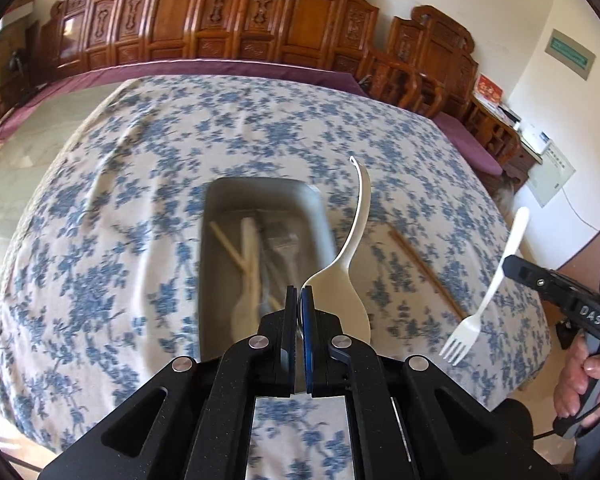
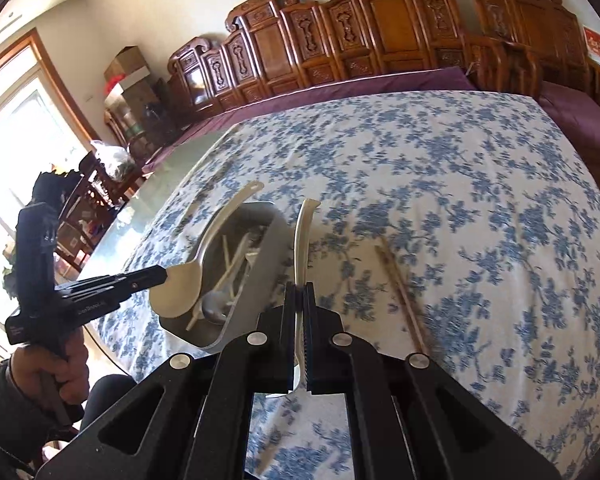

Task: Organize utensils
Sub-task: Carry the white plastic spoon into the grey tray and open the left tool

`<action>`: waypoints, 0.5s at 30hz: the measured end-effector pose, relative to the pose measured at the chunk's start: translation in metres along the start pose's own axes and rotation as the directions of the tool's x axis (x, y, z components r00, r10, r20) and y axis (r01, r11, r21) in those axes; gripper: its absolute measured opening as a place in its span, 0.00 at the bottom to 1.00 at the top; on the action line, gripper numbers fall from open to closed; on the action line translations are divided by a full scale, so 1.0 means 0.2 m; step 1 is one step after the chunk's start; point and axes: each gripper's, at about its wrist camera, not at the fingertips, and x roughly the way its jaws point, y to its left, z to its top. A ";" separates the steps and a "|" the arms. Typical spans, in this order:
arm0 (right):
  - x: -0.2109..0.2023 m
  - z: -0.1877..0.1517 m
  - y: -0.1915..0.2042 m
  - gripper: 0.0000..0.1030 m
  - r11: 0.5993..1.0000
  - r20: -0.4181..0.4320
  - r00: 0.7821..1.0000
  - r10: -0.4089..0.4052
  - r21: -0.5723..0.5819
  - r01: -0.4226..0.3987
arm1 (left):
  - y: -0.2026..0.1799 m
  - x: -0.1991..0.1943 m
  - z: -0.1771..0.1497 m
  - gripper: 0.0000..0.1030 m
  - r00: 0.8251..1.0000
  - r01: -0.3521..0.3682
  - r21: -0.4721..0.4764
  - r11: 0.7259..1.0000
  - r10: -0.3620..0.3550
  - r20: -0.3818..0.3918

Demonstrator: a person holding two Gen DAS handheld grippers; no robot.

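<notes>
Two wrist views differ: my left one shows the white plastic fork (image 1: 485, 290) whole, tines down, while my right one sees only its handle edge-on. My left tool (image 1: 299, 293) is clamped on the white plastic rice spoon (image 1: 342, 284); my right tool (image 2: 299, 289) is clamped on the fork. The grey rectangular tray (image 2: 269, 264) on the floral-clothed worktop (image 2: 440, 184) holds chopsticks, spoons and a fork, blurred. A pair of brown wooden chopsticks (image 2: 404, 296) lies on the cloth beside the tray, apart from it.
</notes>
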 end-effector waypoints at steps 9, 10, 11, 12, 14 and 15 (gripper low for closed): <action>0.08 0.05 0.12 0.04 0.999 -0.016 0.999 0.035 -0.034 -0.036 | 0.15 0.08 -0.02 0.01 0.996 -0.086 -0.010 0.996 0.086 -0.023; 0.09 0.05 0.13 0.04 0.999 -0.017 0.999 0.040 -0.035 -0.041 | 0.16 0.09 -0.02 0.01 0.995 -0.092 -0.009 0.996 0.091 -0.027; 0.10 0.06 0.14 0.04 0.998 -0.019 0.999 0.043 -0.036 -0.043 | 0.17 0.10 -0.03 0.01 0.995 -0.097 -0.007 0.995 0.097 -0.032; 0.11 0.06 0.15 0.04 0.998 -0.021 0.999 0.045 -0.038 -0.046 | 0.17 0.12 -0.03 0.01 0.994 -0.102 -0.006 0.995 0.102 -0.037; 0.13 0.07 0.16 0.04 0.998 -0.027 0.998 0.050 -0.042 -0.051 | 0.18 0.15 -0.03 0.01 0.993 -0.109 -0.006 0.994 0.109 -0.052; 0.14 0.08 0.16 0.04 0.998 -0.028 0.998 0.052 -0.043 -0.053 | 0.18 0.16 -0.03 0.01 0.992 -0.111 -0.005 0.994 0.111 -0.058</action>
